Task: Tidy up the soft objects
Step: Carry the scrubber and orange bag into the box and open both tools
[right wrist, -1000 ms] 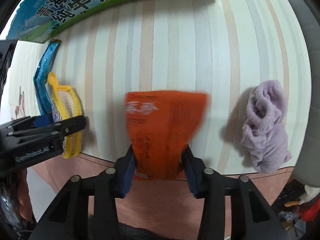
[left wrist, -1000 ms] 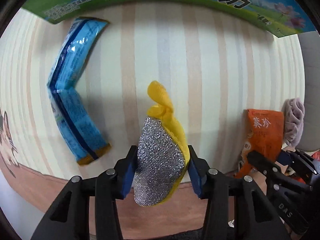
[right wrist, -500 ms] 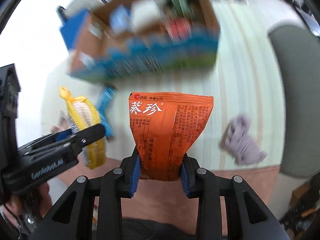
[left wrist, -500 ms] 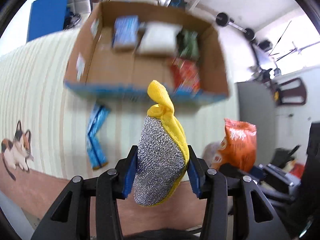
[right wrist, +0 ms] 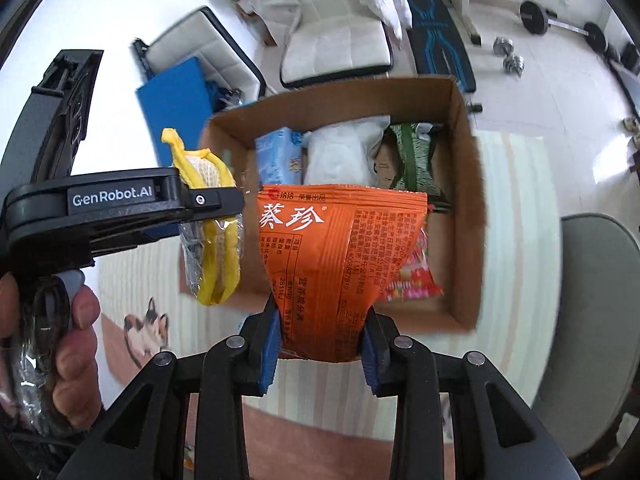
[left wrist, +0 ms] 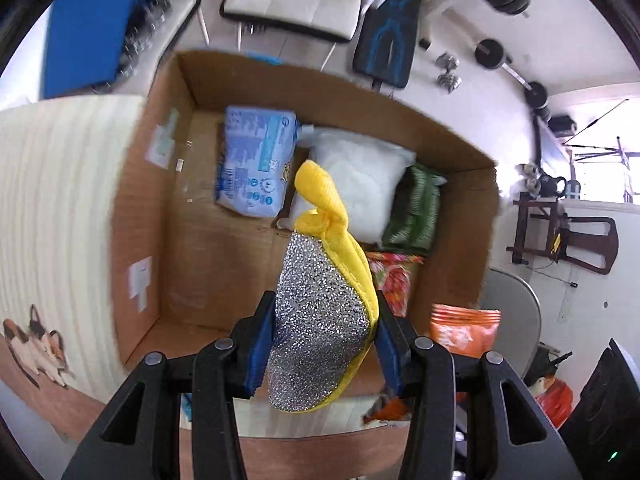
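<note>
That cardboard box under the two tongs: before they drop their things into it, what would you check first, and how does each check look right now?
1. Left tongs grip the yellow and silver scrubber firmly: ok.
2. Right tongs grip the orange snack bag by its lower end: ok.
3. Cardboard box is open on top: ok.
4. Bare floor left in the box, on the near left side beside the blue pack and white pillow: ok.
5. Both held things are over the box opening: cannot tell, since the views give no clear height or alignment.
6. The two tongs are clear of each other: ok, side by side.
</note>
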`<state>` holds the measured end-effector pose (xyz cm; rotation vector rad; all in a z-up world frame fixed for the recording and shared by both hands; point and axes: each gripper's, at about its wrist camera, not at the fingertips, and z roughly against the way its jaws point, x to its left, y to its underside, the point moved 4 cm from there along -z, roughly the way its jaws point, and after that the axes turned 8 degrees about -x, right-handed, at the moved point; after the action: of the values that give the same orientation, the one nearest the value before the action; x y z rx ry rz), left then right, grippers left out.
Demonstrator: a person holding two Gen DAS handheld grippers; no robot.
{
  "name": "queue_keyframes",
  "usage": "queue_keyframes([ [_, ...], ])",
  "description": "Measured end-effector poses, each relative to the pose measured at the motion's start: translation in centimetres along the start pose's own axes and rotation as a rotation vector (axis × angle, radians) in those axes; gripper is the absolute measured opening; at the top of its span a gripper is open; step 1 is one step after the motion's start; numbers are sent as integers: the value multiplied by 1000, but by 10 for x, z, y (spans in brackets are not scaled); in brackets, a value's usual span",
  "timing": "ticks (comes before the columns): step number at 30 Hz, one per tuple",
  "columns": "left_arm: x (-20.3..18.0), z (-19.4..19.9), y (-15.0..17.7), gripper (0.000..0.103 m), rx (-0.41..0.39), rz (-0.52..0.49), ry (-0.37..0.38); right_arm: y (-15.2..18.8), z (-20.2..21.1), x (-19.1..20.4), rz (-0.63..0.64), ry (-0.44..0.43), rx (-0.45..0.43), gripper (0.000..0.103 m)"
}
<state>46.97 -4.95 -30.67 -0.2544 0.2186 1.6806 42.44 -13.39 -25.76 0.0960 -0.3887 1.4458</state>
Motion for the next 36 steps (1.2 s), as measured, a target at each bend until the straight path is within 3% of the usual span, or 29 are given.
queue_keyframes([
  [6, 3, -44, -6, 43, 102, -1, -34, -10, -73, -11, 11, 60, 119, 36],
  [13, 4, -69, 4, 46, 188, -24, -31, -9, -103, -16, 11, 89, 180, 37],
  [14, 5, -69, 5, 48, 193, -25, -21, -10, -106, -17, 13, 92, 194, 37],
  [15, 5, -67, 6, 56, 189, -27, -6, -10, -109, -17, 12, 100, 210, 40],
  [16, 5, -63, 5, 73, 172, -30, -9, -11, -110, -15, 14, 103, 219, 50],
  [17, 5, -57, 4, 80, 144, -38, -16, -11, -110, -14, 13, 108, 216, 59],
  [18, 5, -53, 3, 83, 119, -48, -27, -12, -107, -14, 15, 118, 201, 75],
  [19, 5, -46, 2, 83, 91, -64, -49, -14, -106, -13, 23, 127, 193, 79],
  [21, 7, -36, 2, 87, 61, -85, -78, -15, -100, -11, 36, 149, 179, 79],
  [23, 8, -28, 3, 96, 31, -100, -98, -14, -94, -9, 37, 148, 175, 79],
  [25, 10, -20, 3, 97, 1, -120, -130, -14, -87, -10, 37, 157, 165, 81],
  [26, 9, -15, 5, 97, -13, -128, -140, -14, -84, -10, 39, 163, 159, 85],
  [28, 11, -4, 10, 99, -51, -147, -174, -13, -78, -12, 47, 184, 139, 102],
  [36, 13, 39, 31, 100, -229, -191, -268, -14, -48, -15, 111, 246, 25, 103],
])
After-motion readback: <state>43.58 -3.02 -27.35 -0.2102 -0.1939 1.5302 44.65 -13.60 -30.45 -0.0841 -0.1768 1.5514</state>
